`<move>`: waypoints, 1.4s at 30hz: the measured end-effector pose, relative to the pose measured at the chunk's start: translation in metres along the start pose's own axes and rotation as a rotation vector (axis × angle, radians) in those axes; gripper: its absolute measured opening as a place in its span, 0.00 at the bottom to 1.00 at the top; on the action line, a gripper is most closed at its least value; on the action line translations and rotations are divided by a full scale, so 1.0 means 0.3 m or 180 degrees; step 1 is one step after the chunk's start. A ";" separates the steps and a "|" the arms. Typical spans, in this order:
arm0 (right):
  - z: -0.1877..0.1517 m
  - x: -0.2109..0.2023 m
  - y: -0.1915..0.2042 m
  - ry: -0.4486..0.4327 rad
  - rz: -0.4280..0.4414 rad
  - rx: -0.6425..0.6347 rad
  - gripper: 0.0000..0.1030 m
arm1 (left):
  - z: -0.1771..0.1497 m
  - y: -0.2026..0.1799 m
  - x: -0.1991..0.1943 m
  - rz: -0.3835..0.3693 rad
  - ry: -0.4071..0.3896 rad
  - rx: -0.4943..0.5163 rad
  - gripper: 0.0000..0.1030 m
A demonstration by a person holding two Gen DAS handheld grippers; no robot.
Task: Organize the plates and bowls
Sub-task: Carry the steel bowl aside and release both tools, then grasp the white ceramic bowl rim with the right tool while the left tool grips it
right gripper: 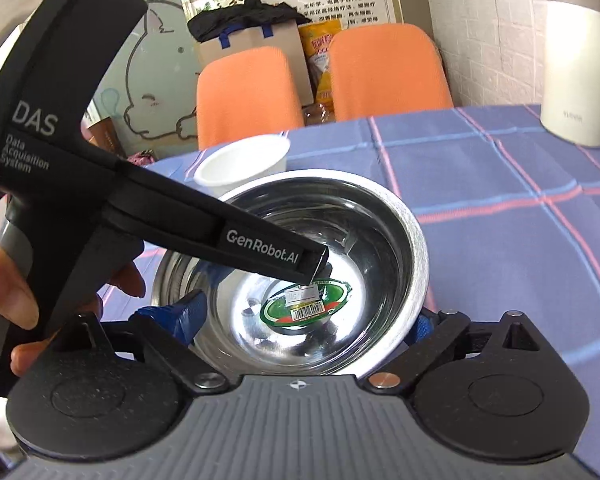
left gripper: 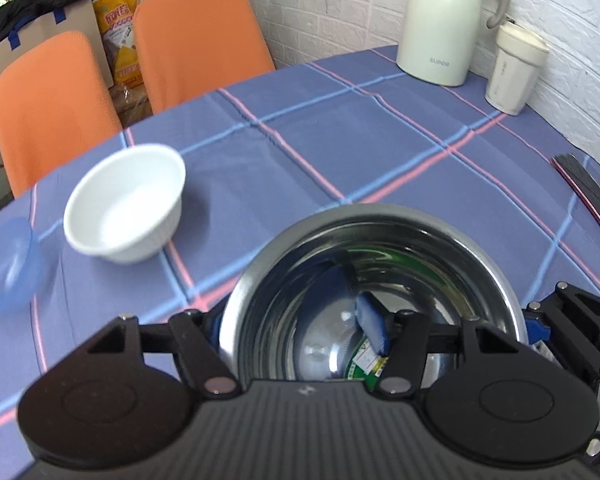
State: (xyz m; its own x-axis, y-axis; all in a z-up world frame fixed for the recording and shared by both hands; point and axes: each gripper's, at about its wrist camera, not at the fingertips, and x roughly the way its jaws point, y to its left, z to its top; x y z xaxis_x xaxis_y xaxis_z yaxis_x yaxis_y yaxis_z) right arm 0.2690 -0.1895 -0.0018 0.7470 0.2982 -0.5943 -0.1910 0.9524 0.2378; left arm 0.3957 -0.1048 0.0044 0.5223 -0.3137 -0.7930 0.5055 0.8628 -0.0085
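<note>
Left hand-held gripper (left gripper: 296, 326) pinching steel bowl (left gripper: 380, 216) rim, right hand-held gripper (right gripper: 304, 320) astride it

Steel bowl (right gripper: 384, 220) upright; white bowl (left gripper: 126, 204) beside.

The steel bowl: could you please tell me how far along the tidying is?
Nothing looks stacked yet. The left gripper has a finger inside the steel bowl, with the right gripper at its rim. The white bowl and blue bowl sit apart on the tablecloth.
</note>
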 end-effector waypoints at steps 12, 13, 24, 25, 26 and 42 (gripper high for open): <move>-0.109 -0.035 0.068 0.0194 0.0047 -0.0075 0.83 | -0.207 -0.002 -0.062 -0.0144 0.0036 -0.0265 0.60; -0.121 -0.032 0.066 0.0233 0.0059 -0.0052 0.83 | -0.214 0.001 -0.053 -0.0169 0.0049 -0.0294 0.60; -0.094 -0.172 -0.042 -0.0123 -0.0155 0.0222 0.82 | -0.214 0.112 -0.185 -0.0036 -0.0406 -0.0555 0.83; -0.088 -0.176 -0.054 -0.0140 -0.0178 0.0252 0.82 | -0.216 0.130 -0.202 0.0008 -0.0436 -0.0599 0.85; -0.083 -0.175 -0.065 -0.0150 -0.0204 0.0279 0.82 | -0.218 0.146 -0.216 0.0041 -0.0458 -0.0637 0.86; 0.173 0.014 -0.021 -0.0039 -0.0055 -0.0631 0.82 | -0.145 0.424 -0.287 0.0379 -0.0568 -0.0807 0.88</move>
State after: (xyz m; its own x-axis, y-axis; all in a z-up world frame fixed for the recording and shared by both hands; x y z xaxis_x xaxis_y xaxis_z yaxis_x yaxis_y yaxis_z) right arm 0.3063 -0.1976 0.0341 0.7587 0.2820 -0.5873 -0.2989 0.9517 0.0708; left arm 0.3854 0.0492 0.0451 0.6908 -0.2501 -0.6784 0.2583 0.9617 -0.0914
